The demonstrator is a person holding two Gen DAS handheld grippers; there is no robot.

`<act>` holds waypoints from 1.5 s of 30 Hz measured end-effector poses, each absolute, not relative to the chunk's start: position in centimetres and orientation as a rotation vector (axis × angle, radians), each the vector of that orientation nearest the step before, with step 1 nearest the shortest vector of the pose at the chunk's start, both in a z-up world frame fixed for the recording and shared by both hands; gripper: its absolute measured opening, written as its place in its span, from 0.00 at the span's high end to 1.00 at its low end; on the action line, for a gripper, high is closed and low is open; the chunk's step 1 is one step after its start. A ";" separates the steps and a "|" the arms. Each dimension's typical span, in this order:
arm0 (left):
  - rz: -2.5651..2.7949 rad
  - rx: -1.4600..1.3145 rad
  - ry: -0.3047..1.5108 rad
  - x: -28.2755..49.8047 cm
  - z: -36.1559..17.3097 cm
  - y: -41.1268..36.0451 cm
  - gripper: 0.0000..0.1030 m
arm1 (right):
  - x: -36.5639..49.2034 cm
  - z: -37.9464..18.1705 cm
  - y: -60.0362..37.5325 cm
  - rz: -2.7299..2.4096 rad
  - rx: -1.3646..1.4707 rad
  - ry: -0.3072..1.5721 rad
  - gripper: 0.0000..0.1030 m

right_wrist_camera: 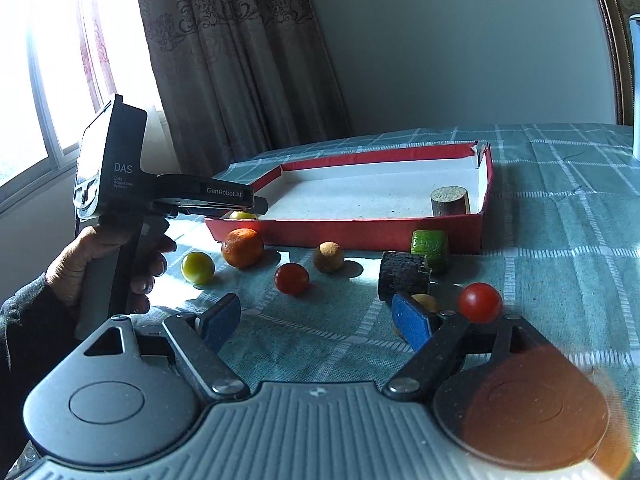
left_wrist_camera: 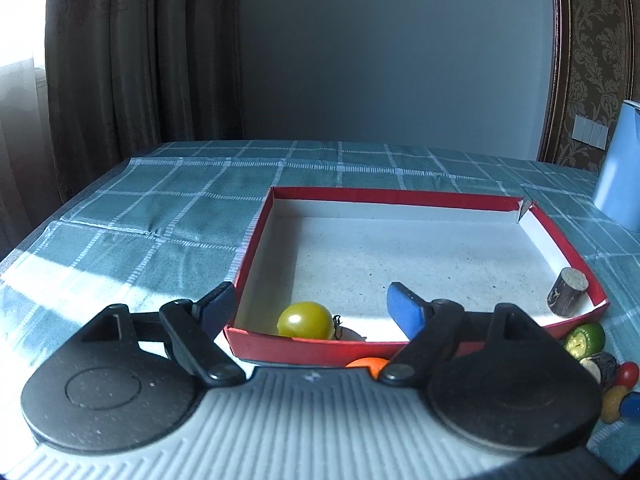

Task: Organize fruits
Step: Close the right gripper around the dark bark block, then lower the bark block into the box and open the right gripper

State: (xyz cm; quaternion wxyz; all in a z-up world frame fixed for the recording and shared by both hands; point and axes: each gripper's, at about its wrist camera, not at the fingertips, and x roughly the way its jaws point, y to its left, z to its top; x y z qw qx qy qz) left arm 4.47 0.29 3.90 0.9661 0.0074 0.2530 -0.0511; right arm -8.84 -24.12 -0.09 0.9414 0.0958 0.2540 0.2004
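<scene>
A red-rimmed tray (left_wrist_camera: 304,350) (right_wrist_camera: 344,228) lies on the checked cloth. In its near left corner rests a yellow-green fruit (left_wrist_camera: 306,320) (right_wrist_camera: 242,215), with my left gripper (left_wrist_camera: 312,308) open over it, pads apart from it. A wooden cylinder (left_wrist_camera: 568,296) (right_wrist_camera: 450,201) stands in the tray's right corner. In front of the tray lie an orange (right_wrist_camera: 242,248), a yellow-green ball (right_wrist_camera: 197,267), a red tomato (right_wrist_camera: 291,278), a brown ball (right_wrist_camera: 328,257), a green block (right_wrist_camera: 430,246), a dark log (right_wrist_camera: 404,276) and another red tomato (right_wrist_camera: 480,303). My right gripper (right_wrist_camera: 318,318) stands open and holds nothing.
A person's hand (right_wrist_camera: 100,264) holds the left gripper's body (right_wrist_camera: 120,184) at the tray's left end. A blue jug (left_wrist_camera: 618,172) stands at the far right of the table. Curtains and a window lie beyond the table's left edge.
</scene>
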 end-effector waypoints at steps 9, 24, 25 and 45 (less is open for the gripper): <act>-0.028 -0.056 0.422 -2.5 4.5 3.1 0.00 | -9.6 0.1 -25.0 0.355 0.238 0.462 0.19; 0.046 -0.110 0.460 -3.1 2.1 5.4 0.00 | -5.8 0.9 -23.2 0.118 0.071 0.506 0.20; 0.047 -0.105 0.465 -3.1 2.0 5.3 0.00 | -5.5 0.8 -23.1 0.114 0.063 0.517 0.24; 0.084 -0.075 0.486 -3.0 1.9 4.9 0.00 | -3.5 -0.5 -23.0 0.086 0.075 0.640 0.69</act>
